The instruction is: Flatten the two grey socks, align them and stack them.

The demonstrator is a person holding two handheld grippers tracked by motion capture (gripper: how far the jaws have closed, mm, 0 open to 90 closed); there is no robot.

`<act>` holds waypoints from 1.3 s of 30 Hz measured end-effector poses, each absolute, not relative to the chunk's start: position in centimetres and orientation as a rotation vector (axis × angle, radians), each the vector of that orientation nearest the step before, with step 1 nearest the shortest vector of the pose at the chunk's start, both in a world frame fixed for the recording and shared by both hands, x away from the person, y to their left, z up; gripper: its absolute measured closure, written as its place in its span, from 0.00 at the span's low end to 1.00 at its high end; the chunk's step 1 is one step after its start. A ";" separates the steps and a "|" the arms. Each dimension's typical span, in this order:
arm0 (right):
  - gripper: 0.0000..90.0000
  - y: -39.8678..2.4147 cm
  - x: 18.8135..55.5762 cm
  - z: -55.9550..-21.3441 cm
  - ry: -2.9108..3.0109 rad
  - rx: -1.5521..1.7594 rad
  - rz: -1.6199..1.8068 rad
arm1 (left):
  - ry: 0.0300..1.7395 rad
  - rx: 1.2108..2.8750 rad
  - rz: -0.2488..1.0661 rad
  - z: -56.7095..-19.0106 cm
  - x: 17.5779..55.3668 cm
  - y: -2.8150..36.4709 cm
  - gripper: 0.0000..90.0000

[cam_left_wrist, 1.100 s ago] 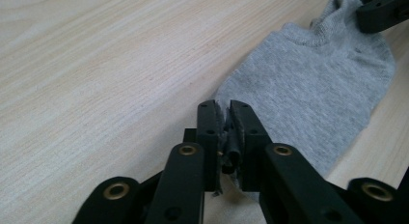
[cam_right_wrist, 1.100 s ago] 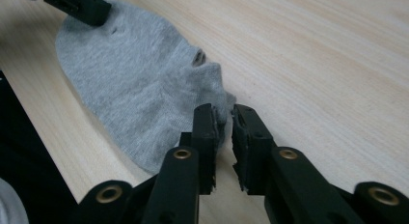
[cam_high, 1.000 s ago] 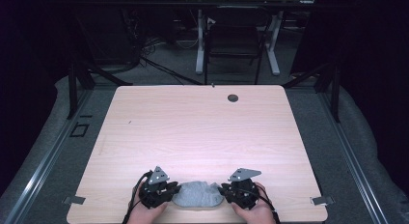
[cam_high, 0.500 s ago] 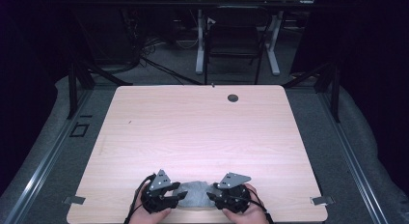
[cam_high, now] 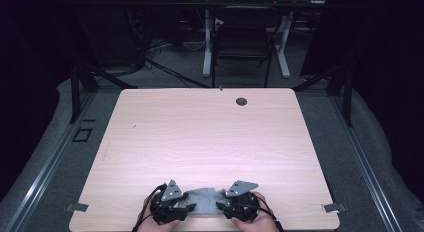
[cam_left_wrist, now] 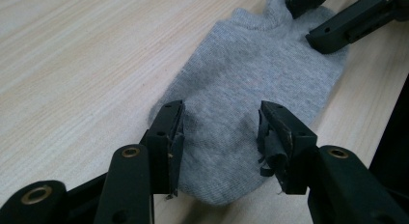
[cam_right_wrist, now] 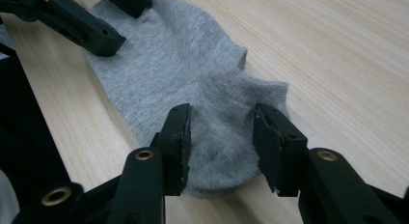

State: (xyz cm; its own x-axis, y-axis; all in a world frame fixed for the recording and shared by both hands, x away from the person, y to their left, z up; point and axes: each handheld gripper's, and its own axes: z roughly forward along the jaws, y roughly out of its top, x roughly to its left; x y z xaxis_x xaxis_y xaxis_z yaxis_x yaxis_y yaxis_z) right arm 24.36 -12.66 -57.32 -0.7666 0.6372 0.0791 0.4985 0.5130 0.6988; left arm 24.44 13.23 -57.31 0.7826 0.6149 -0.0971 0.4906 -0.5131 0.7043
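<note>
Left tongs and right tongs, just opened, straddle opposite ends of the sock, ungripped; it lies flat, long axis along the surface's near edge.

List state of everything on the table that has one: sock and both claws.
grey sock: lying flat on the table near its front edge, slightly rumpled, not lifted.
left claw: open, jaws have just been opening, astride one end of the sock, pads not pressing.
right claw: open, jaws just opened, astride the other end, pads clear.
</note>
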 end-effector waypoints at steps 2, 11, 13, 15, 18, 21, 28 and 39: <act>0.65 -12.8 24.2 -57.4 2.568 0.971 1.093 | 0.823 2.213 0.203 -57.3 24.4 13.3 0.58; 0.66 -12.9 24.1 -57.5 2.559 0.981 1.092 | 0.810 2.203 0.212 -57.5 24.3 13.5 0.59; 0.66 -12.9 24.2 -57.5 2.561 0.988 1.099 | 0.810 2.203 0.217 -57.5 24.5 13.6 0.59; 0.65 -12.8 24.4 -57.4 2.565 0.991 1.099 | 0.818 2.193 0.219 -57.5 24.7 13.6 0.59; 0.65 -12.6 24.8 -57.5 2.553 1.009 1.111 | 0.829 2.191 0.217 -57.5 25.0 13.7 0.59; 0.65 -12.5 25.3 -57.4 2.560 1.017 1.112 | 0.857 2.172 0.209 -57.5 25.7 13.9 0.60; 0.65 -12.4 26.5 -57.4 2.556 1.028 1.123 | 0.884 2.158 0.217 -57.5 27.1 13.8 0.60; 0.65 -12.2 28.4 -57.2 2.572 1.039 1.094 | 0.901 2.179 0.205 -57.3 29.1 13.8 0.61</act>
State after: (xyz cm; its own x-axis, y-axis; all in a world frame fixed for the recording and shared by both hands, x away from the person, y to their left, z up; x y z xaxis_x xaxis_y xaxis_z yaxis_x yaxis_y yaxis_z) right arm 28.37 -12.21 -57.25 -0.7459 0.6558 0.1167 0.5389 0.4910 0.6845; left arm 29.12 13.77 -57.27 0.7386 0.6616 -0.1296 0.5405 -0.4662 0.7004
